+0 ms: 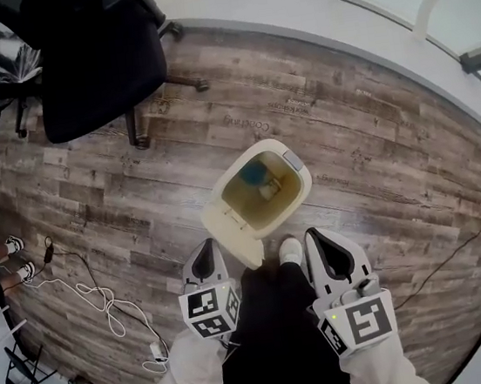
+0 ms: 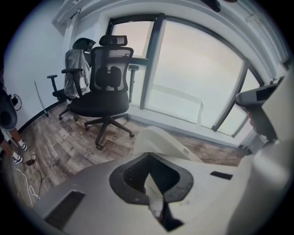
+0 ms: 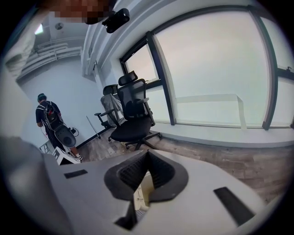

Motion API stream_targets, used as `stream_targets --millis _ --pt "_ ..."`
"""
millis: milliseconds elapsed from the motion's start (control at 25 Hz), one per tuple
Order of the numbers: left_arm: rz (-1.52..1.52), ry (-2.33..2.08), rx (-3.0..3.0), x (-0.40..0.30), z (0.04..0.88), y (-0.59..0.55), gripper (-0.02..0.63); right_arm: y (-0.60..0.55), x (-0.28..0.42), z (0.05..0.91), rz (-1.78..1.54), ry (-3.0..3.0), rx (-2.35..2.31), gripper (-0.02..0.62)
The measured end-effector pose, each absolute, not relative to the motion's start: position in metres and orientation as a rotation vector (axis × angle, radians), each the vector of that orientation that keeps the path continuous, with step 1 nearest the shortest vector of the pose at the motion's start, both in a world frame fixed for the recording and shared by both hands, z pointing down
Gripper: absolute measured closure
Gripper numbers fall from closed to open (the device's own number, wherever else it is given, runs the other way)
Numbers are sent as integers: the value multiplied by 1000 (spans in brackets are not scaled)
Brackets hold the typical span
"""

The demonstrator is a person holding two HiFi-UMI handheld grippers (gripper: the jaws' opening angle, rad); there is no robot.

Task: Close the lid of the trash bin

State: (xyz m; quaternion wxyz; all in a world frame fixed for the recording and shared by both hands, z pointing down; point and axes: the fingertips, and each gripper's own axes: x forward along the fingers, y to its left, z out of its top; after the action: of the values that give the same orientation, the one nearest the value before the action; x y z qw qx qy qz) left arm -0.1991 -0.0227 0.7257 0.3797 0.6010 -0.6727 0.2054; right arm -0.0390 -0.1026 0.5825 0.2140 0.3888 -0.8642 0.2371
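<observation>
The cream trash bin [image 1: 264,185] stands on the wood floor, seen from above in the head view. Its lid [image 1: 228,229] is swung open on the near-left side, and some rubbish shows inside. My left gripper [image 1: 204,248] is held just near-left of the lid, not touching it, jaws together on nothing. My right gripper [image 1: 315,235] is just near-right of the bin, also shut and empty. In the left gripper view the cream lid [image 2: 161,143] rises right beyond the left gripper [image 2: 148,156]. The right gripper [image 3: 147,153] points at the window and chair.
A black office chair [image 1: 98,58] stands at the far left. White cables [image 1: 96,299] trail over the floor at left, near another person's shoes [image 1: 17,258]. My own shoe [image 1: 290,249] is by the bin. A window sill [image 1: 332,17] runs along the far side.
</observation>
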Motion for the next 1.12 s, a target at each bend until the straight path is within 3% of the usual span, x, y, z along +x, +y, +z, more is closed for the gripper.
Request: stream_targets --millis 1120 --pt "672 -1561 1760 -126 768 -119 601 -121 44 600 753 -2281 1267 572"
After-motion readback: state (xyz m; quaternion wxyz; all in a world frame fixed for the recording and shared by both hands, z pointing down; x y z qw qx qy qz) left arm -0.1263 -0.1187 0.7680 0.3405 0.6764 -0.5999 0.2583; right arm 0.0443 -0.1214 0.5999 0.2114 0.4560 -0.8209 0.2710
